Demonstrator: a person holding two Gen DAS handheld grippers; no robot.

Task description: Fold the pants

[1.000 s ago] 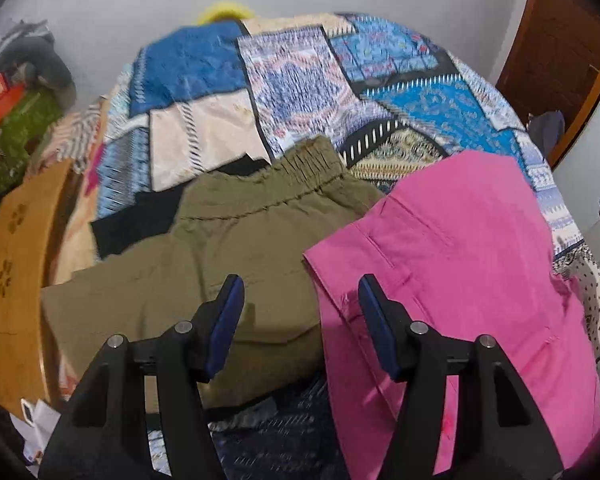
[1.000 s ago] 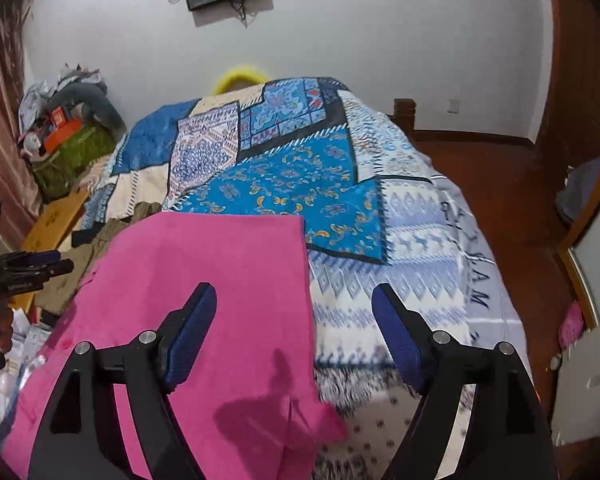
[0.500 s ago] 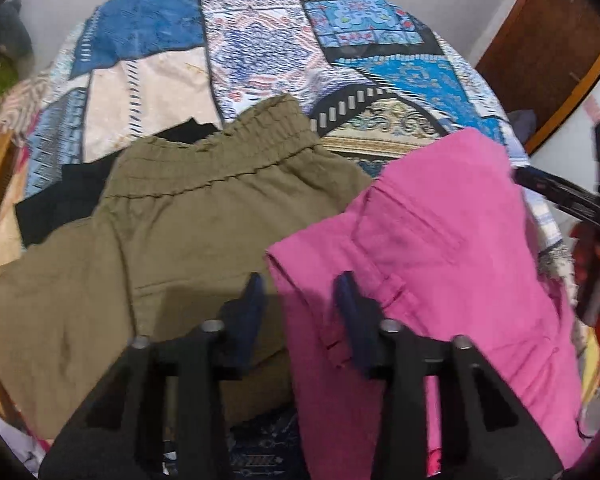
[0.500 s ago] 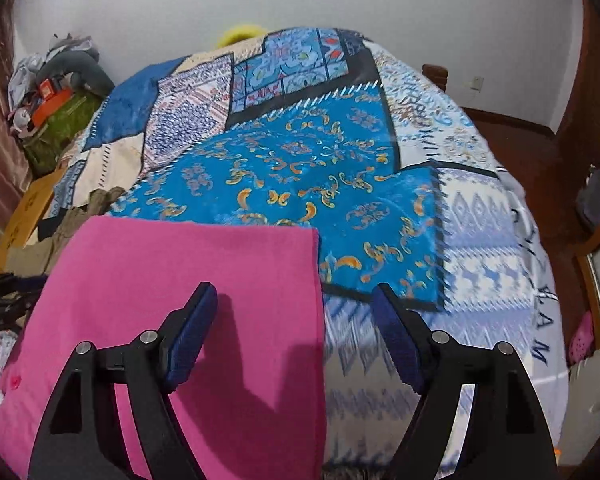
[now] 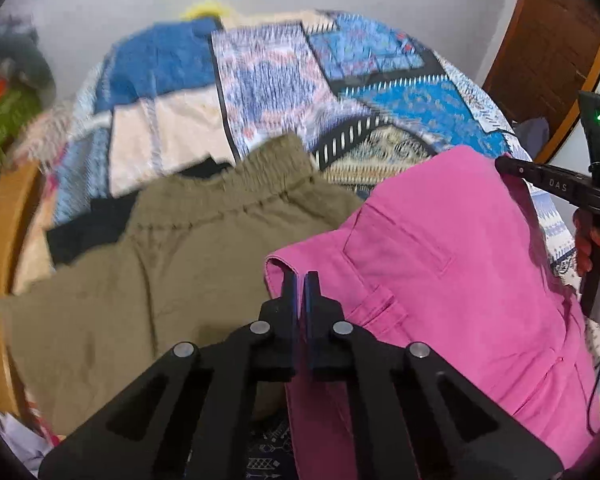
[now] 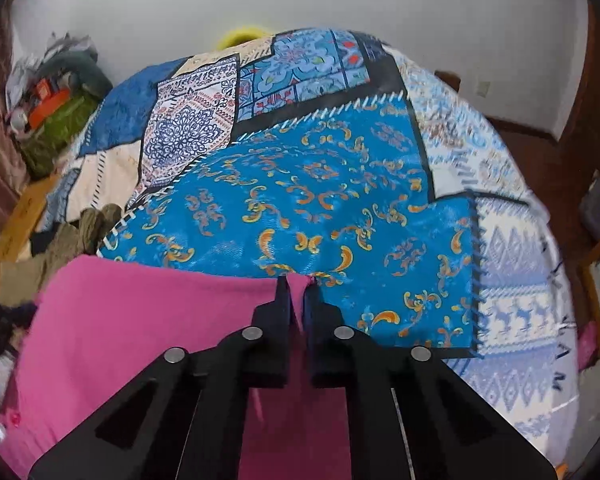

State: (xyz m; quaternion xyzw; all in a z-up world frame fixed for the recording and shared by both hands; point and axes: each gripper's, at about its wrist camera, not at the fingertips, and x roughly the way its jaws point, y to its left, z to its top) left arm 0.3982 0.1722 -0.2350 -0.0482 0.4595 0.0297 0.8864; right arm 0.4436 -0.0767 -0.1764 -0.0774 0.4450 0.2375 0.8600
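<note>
Pink pants (image 5: pixel 440 276) lie on the patterned bed, waistband end toward the left wrist camera. My left gripper (image 5: pixel 300 280) is shut on the pink waistband corner. In the right wrist view the pink pants (image 6: pixel 140 320) fill the lower left, and my right gripper (image 6: pixel 298 284) is shut on their far right corner. The right gripper also shows at the right edge of the left wrist view (image 5: pixel 548 184).
Olive pants (image 5: pixel 160 264) lie left of the pink ones, over a black garment (image 5: pixel 88 228). The patchwork bedspread (image 6: pixel 320 184) covers the bed. A pile of clothes and bags (image 6: pixel 52 96) sits far left. A wooden door (image 5: pixel 552 32) stands at right.
Both grippers have moved forward and down onto the pink pants and closed from open. The left one took the waistband corner, the right one the far corner.
</note>
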